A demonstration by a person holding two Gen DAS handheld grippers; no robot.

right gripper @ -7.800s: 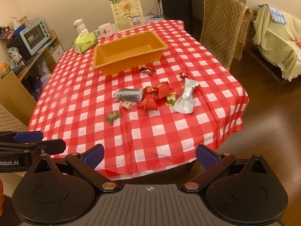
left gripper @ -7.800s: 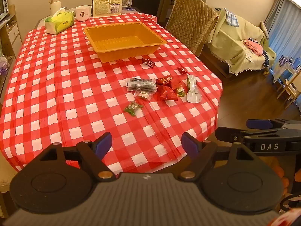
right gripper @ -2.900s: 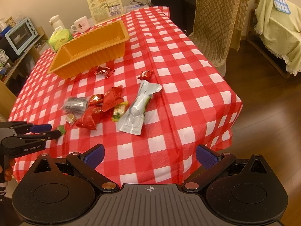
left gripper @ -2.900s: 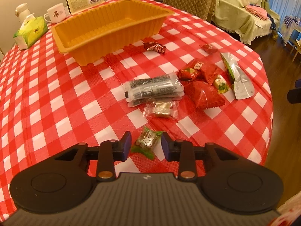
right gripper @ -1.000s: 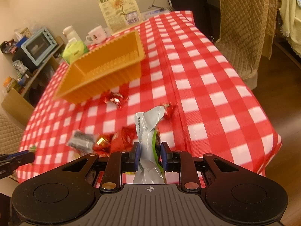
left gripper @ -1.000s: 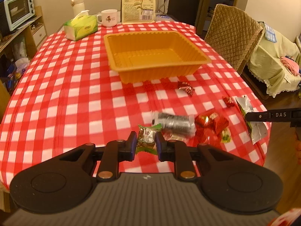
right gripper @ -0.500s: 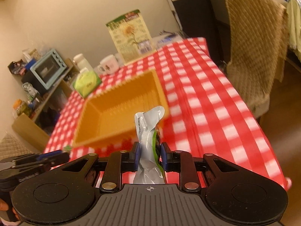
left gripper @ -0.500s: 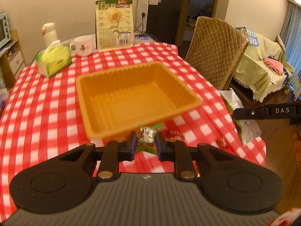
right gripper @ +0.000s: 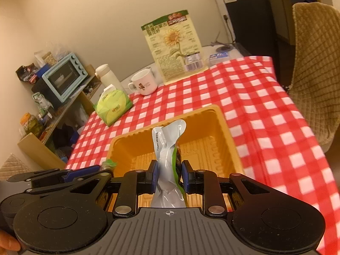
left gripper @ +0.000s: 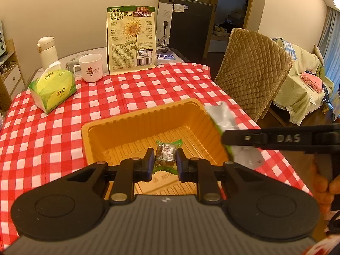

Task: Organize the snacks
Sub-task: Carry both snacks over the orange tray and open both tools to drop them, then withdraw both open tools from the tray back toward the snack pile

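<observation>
Over the orange tray (left gripper: 136, 125) on the checked tablecloth (left gripper: 53, 131), my left gripper (left gripper: 162, 164) is clamped on a small green-ended candy (left gripper: 166, 152); just to its right, my right gripper (right gripper: 169, 177) pinches a crumpled silver-and-green pouch (right gripper: 167, 148) upright above the tray's near end; a tissue pack (left gripper: 53, 89), mug (left gripper: 91, 68) and sunflower-seed bag (left gripper: 130, 40) stand at the far edge.

A red-checked tablecloth (left gripper: 148, 89) covers the table. Behind the table stands a plain beige wall (left gripper: 63, 10); to its right a quilted chair (left gripper: 250, 68), then a draped sofa (left gripper: 301, 89) (curtains beyond). Left of it, a shelf with a toaster oven (right gripper: 63, 78).
</observation>
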